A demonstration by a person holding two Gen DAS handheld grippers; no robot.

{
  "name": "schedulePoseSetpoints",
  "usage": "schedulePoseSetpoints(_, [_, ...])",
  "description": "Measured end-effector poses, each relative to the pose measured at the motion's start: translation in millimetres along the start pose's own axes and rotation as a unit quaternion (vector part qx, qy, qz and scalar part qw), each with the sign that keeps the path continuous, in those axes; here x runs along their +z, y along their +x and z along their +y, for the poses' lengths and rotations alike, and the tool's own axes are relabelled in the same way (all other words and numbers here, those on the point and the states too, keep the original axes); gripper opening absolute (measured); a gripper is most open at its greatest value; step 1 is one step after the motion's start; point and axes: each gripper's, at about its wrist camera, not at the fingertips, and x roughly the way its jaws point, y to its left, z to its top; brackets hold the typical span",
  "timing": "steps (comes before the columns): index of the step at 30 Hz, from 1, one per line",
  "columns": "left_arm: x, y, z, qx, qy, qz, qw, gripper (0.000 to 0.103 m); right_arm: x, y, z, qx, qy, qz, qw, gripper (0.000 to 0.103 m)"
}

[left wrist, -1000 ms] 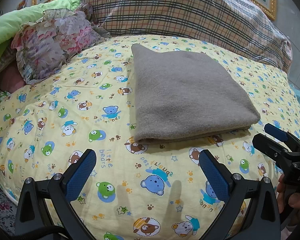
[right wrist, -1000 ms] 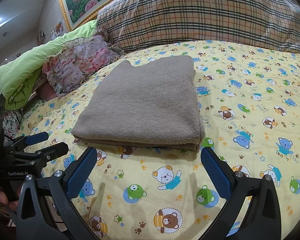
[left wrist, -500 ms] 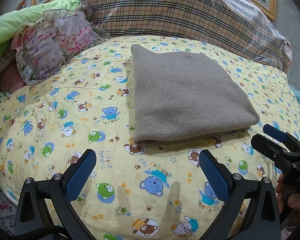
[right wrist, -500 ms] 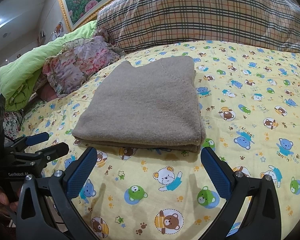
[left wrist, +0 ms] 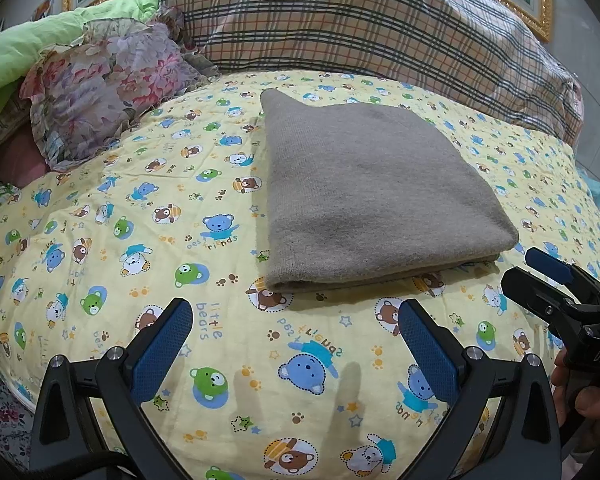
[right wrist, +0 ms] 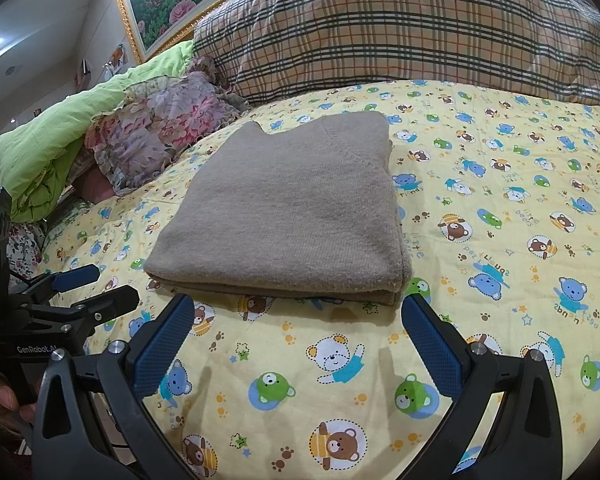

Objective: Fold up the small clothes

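Grey-brown knit garment [left wrist: 376,196] lies folded into a neat stack, centre of frame, flat on yellow bear-print bedsheet [left wrist: 140,240]. Folded edge faces the cameras.

Left gripper [left wrist: 296,344]: jaws spread wide, nothing held, low centre of frame, just short of garment's near edge, no contact.

Right gripper [right wrist: 296,340]: same, jaws wide, empty, near garment's front edge, apart from it.

Plaid pillow [right wrist: 420,28] across top of frame; floral cushion [right wrist: 156,136] and green quilt [right wrist: 48,136] upper left.

Both hand-held grippers [left wrist: 296,344] [right wrist: 298,338] wide apart, empty.
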Motion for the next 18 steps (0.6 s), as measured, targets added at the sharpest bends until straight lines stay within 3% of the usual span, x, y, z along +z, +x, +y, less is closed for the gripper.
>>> schedulePoseSetpoints(18, [1.5,0.5,0.4,-0.001,-0.002,0.002,1.0,0.103,0.9,0.3,-2.2,0.001,0.0,0.001,1.0,0.103])
